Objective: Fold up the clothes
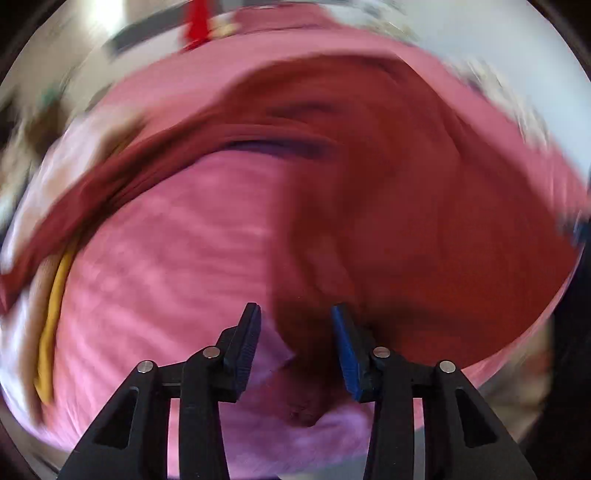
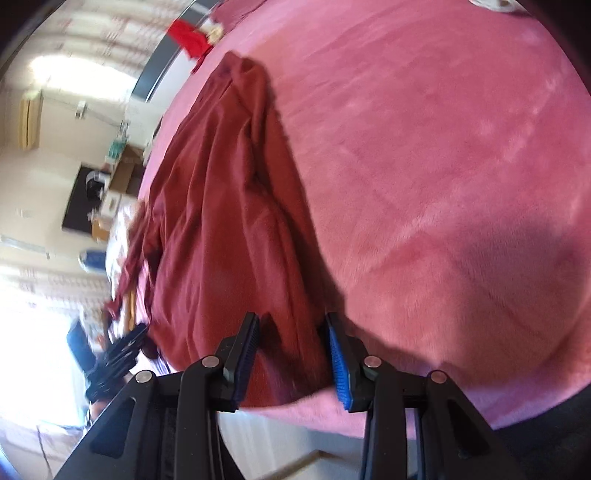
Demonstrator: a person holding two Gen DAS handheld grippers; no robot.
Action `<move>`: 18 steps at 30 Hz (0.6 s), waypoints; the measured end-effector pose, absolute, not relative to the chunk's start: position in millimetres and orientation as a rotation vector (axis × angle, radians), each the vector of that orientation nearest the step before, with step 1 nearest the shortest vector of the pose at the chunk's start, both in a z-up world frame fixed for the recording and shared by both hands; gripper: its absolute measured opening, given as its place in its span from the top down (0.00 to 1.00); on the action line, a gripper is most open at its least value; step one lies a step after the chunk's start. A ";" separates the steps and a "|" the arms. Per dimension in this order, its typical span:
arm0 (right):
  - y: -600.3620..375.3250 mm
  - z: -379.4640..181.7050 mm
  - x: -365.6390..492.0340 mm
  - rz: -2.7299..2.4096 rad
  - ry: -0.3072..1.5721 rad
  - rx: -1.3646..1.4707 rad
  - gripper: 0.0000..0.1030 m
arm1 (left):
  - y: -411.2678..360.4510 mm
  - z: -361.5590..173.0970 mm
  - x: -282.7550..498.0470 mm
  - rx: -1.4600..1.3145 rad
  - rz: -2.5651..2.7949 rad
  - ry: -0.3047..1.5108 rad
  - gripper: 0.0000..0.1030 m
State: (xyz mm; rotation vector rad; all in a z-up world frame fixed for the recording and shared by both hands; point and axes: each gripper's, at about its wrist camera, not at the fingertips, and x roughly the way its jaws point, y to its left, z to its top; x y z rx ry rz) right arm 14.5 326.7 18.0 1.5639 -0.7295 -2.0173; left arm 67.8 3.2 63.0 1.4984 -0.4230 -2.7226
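A dark red garment (image 2: 229, 206) lies crumpled in long folds on a pink fleece blanket (image 2: 443, 166). In the left wrist view the garment (image 1: 388, 206) is blurred and spreads up and right over the blanket (image 1: 159, 258). My left gripper (image 1: 295, 347) is open, its jaws wide apart over a garment edge near the blanket. My right gripper (image 2: 291, 354) is open, its jaws astride the garment's near edge at the blanket's border. The left gripper also shows in the right wrist view (image 2: 118, 350), at the garment's far left end.
A bright red cloth (image 2: 188, 35) lies at the blanket's far end. A yellow strip (image 1: 51, 317) lies at the blanket's left side. A room with windows, boxes and a dark screen (image 2: 79, 199) lies beyond the bed's left edge.
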 end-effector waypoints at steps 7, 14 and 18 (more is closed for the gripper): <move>304.2 36.3 25.1 -2.047 -0.515 1.496 0.88 | -19.3 53.1 52.9 1.632 -2.701 -0.071 0.58; 255.9 90.0 46.6 -1.883 -0.186 1.305 0.80 | -112.4 98.1 102.6 1.653 -2.748 0.885 0.89; 252.9 67.2 45.0 -1.906 -0.084 1.403 0.75 | -167.5 79.3 140.4 1.630 -2.419 0.716 0.90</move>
